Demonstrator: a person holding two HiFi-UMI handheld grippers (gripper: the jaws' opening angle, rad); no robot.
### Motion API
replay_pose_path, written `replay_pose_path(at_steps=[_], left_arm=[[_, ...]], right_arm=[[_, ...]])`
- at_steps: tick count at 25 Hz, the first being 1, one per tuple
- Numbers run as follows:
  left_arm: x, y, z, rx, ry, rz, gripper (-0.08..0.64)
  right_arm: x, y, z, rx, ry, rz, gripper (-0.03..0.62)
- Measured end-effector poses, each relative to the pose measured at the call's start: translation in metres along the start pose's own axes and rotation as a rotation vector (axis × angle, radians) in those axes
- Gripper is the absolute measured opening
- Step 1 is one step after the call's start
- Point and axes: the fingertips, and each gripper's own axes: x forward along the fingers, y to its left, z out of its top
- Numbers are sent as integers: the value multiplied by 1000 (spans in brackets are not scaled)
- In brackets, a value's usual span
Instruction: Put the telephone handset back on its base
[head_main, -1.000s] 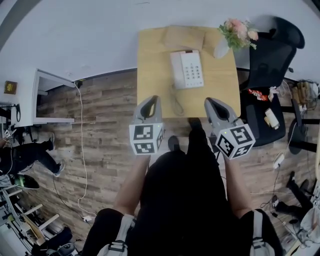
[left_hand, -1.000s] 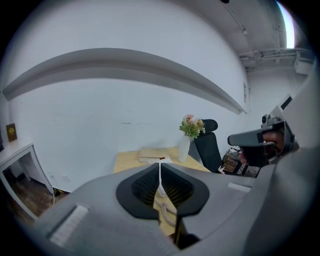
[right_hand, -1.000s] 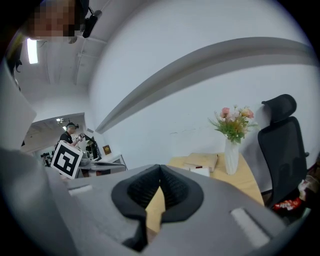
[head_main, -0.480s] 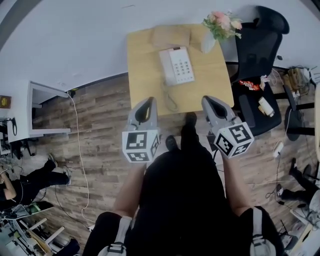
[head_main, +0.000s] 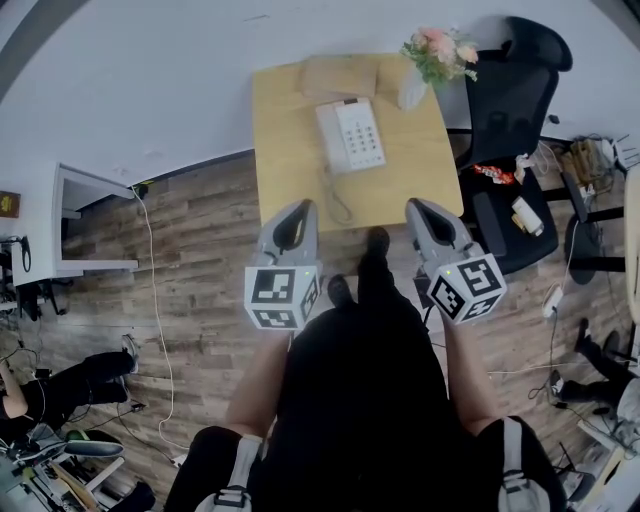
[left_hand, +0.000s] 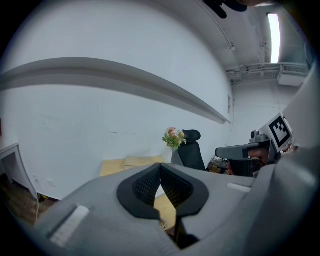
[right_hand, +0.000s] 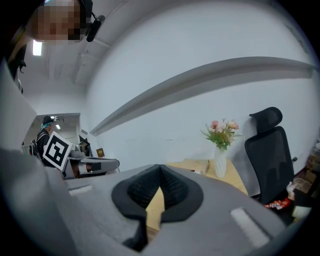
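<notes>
I am holding my left gripper (head_main: 300, 208) and right gripper (head_main: 418, 206) clenched and empty, short of the worktop (head_main: 290, 150). The handset (head_main: 331, 140) seems to be lying along its base (head_main: 362, 135). Judging its seating is calling for a closer look, clear of the cord (head_main: 338, 200).

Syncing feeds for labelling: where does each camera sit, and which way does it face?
Head view: on the person's head, looking down at table and telephone; torso, forearms, left gripper, right gripper show.
Left gripper view: on that gripper, facing the table along shut jaws; right gripper at right.
Right gripper view: likewise, jaws shut; left gripper at left.
Shared: both gripper views show flowers and chair.
</notes>
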Motion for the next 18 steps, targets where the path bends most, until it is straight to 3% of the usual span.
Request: replay_pose_path(at_steps=[18], left_arm=[[-9,-11,-17,-12,30,-12,11]], right_arm=[[-16,5,-7,-17,10,-2,0]])
